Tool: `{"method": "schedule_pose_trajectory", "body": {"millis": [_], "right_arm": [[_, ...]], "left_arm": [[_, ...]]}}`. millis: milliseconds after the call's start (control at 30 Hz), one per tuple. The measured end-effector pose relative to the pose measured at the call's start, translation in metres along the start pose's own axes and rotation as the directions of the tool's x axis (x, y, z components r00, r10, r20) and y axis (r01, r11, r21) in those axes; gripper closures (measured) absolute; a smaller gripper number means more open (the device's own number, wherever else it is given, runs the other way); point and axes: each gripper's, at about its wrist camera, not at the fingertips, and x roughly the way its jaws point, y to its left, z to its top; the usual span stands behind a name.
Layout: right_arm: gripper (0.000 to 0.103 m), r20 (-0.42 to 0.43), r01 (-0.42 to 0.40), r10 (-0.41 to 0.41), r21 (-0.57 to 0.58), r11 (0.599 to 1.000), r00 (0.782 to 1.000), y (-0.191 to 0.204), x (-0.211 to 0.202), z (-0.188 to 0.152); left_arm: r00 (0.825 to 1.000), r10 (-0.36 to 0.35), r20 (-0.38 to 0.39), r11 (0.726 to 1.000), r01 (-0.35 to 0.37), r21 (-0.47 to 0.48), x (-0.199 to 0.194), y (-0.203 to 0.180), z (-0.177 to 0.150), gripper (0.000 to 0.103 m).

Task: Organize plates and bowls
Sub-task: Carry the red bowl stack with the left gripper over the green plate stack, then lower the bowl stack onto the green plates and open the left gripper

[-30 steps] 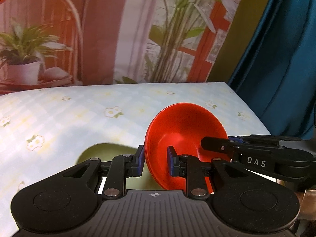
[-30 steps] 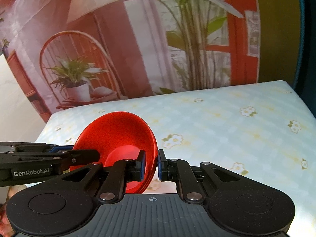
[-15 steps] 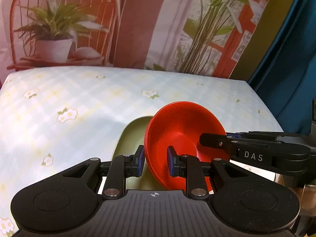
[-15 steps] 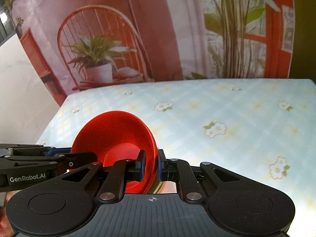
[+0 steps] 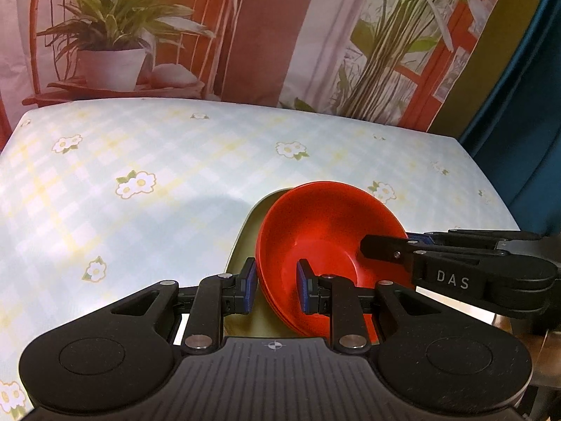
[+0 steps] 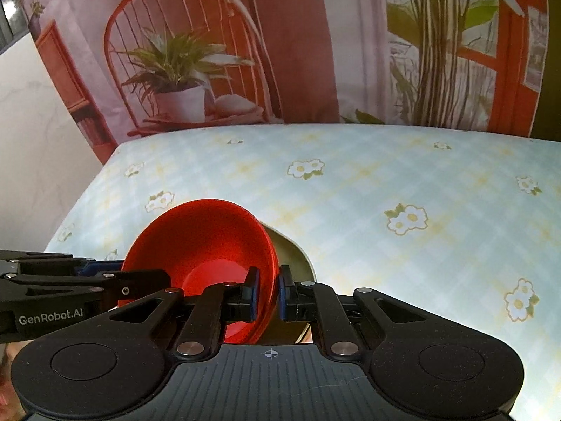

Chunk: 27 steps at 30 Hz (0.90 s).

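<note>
Left wrist view: the left gripper (image 5: 273, 289) is seen at the bottom centre of the frame, and its jaws are pinched on the near rim of the red bowls (image 5: 326, 245). Layered edges are visible at that rim, so a small stack of bowls is held, not a single one. The stack is tilted, with its opening turned toward the right of the frame. Just behind and below the bowls, at the centre of the frame, a part of an olive green plate (image 5: 245, 242) is seen; whether the bowls touch it cannot be told. The right gripper (image 5: 371, 247) enters from the right edge of the frame, and its tip is closed on the far side of the rim.

In the right wrist view, the right gripper (image 6: 268, 294) is seen at the bottom centre, and its jaws are pressed tightly on the thin rim of the red bowls (image 6: 203, 242). The left gripper (image 6: 122, 273) comes in from the left edge and is clamped on the opposite rim. The green plate (image 6: 294, 256) is partly shown to the right of the bowls. A tablecloth (image 6: 385, 182) with a pale check and small flowers fills the middle of both frames. A backdrop (image 6: 280, 35) with a printed chair and plants is seen in the upper part.
</note>
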Motion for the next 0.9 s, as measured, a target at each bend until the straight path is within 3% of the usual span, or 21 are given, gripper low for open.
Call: {"method": "schedule_pose_trajectory", "body": {"millis": [400, 567, 667, 900], "right_arm": [[0.094, -0.004, 0.007, -0.007, -0.012, 1.000, 1.000, 0.002, -0.001, 0.001], [0.084, 0.013, 0.001, -0.001, -0.020, 1.000, 1.000, 0.002, -0.009, 0.002], [0.083, 0.028, 0.004, -0.004, -0.026, 1.000, 1.000, 0.002, -0.017, 0.004], [0.083, 0.061, 0.022, -0.020, -0.033, 0.999, 0.998, -0.002, -0.033, 0.007]], "left_arm": [[1.000, 0.003, -0.002, 1.000, -0.003, 0.005, -0.001, -0.004, 0.000, 0.077], [1.000, 0.023, 0.011, 1.000, -0.023, 0.013, -0.006, -0.006, 0.000, 0.076], [0.999, 0.030, 0.028, 1.000, -0.030, 0.007, -0.012, -0.005, 0.002, 0.076], [0.996, 0.044, 0.075, 0.999, -0.045, 0.016, -0.032, -0.011, 0.005, 0.066]]}}
